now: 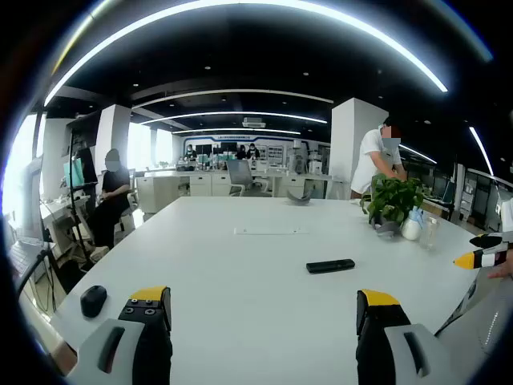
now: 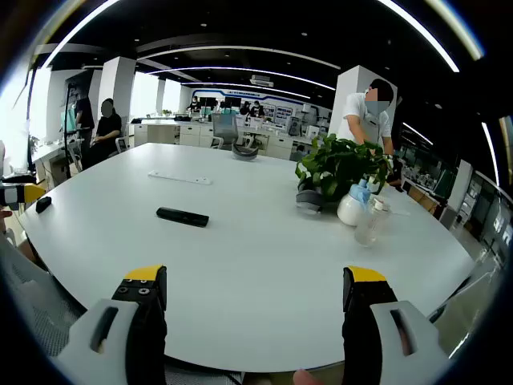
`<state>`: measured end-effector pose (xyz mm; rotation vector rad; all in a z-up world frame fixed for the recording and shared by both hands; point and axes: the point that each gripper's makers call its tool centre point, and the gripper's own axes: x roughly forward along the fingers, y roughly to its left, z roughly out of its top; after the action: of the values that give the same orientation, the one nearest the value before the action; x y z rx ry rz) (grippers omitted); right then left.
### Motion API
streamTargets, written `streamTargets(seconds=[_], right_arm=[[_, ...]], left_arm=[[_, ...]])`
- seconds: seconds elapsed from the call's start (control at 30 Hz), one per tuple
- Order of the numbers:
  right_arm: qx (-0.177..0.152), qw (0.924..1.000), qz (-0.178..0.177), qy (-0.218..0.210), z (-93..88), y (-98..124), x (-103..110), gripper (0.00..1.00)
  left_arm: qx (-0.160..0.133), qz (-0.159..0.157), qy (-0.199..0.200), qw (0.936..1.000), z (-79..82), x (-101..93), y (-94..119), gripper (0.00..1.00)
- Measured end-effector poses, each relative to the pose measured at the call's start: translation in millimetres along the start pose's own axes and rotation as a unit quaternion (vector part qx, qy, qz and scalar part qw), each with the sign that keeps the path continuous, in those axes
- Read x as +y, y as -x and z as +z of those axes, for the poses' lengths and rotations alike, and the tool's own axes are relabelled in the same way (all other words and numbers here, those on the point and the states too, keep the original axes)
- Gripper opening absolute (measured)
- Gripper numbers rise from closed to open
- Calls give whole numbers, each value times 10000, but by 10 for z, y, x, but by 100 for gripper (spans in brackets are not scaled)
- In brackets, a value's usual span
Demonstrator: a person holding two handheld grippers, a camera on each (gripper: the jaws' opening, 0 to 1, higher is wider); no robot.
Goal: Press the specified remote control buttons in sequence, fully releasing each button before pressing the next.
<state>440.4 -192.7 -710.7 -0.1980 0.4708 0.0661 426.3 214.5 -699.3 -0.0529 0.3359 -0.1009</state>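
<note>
On the white table (image 1: 240, 273), the black remote control (image 1: 330, 265) is lying flat, well apart from both grippers. The left gripper (image 1: 263, 321) and right gripper (image 2: 256, 317) are being held wide apart and empty, so no button is being pressed yet.

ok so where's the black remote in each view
left gripper view: the black remote lies right of centre on the white table, beyond the jaws.
right gripper view: it lies left of centre, mid-table.
shared landmark: the potted plant stands farther along the table.
</note>
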Motion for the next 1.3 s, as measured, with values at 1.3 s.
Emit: streamTargets(seconds=[1.3], right_arm=[[304, 9994, 162, 0, -96, 1, 58, 86]], left_arm=[[230, 181, 34, 9996, -88, 95, 2, 98]])
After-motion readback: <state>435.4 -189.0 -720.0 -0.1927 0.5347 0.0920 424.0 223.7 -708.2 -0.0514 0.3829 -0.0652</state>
